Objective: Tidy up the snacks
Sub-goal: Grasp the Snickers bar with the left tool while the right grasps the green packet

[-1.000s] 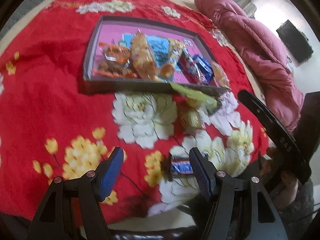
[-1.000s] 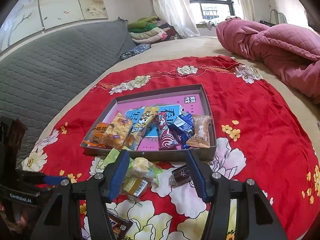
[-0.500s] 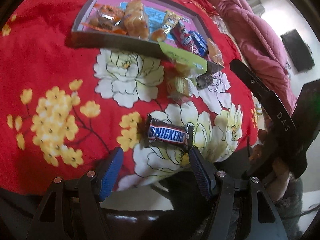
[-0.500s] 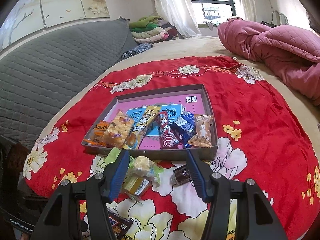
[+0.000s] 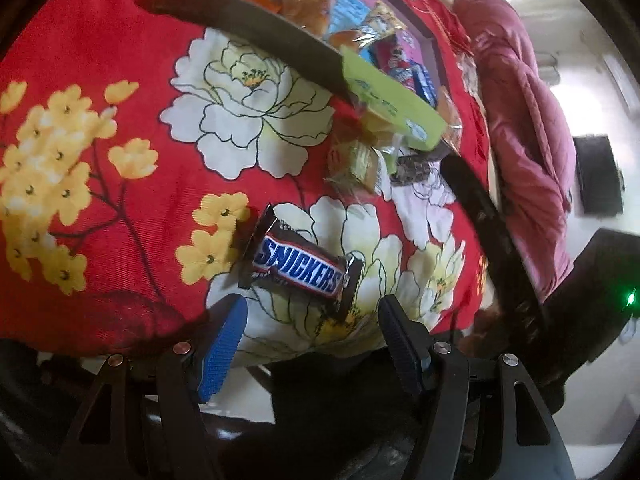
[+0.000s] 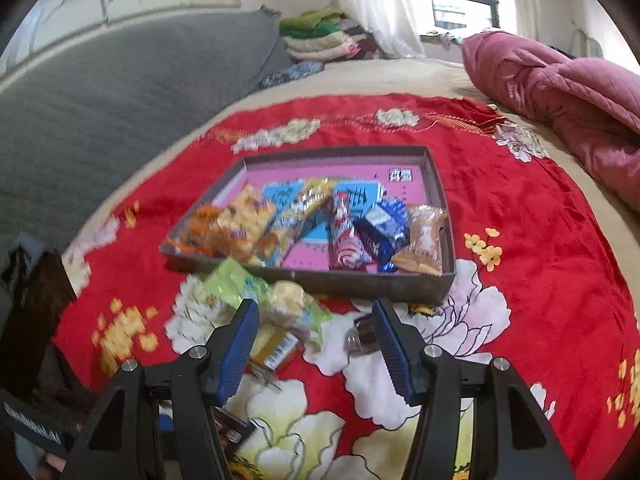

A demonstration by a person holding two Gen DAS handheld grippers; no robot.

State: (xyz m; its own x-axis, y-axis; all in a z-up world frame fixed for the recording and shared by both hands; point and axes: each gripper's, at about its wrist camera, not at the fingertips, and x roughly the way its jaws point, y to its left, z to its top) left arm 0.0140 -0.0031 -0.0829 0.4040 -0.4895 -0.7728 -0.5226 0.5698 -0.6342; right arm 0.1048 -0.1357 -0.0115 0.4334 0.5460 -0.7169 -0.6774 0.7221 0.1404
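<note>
Now that the left gripper [image 5: 310,326] has dipped and rolled toward the cloth, the Snickers bar [image 5: 299,267] sits low centre in the left wrist view, just beyond its spread, empty jaws, where a second ago it lay smaller. A grasp looks near. In the right wrist view little has changed: the right gripper [image 6: 314,330], part spread and empty, hovers over the green packet [image 6: 240,286] at lower centre, the tray [image 6: 360,286] mid-frame holding most snacks.
</note>
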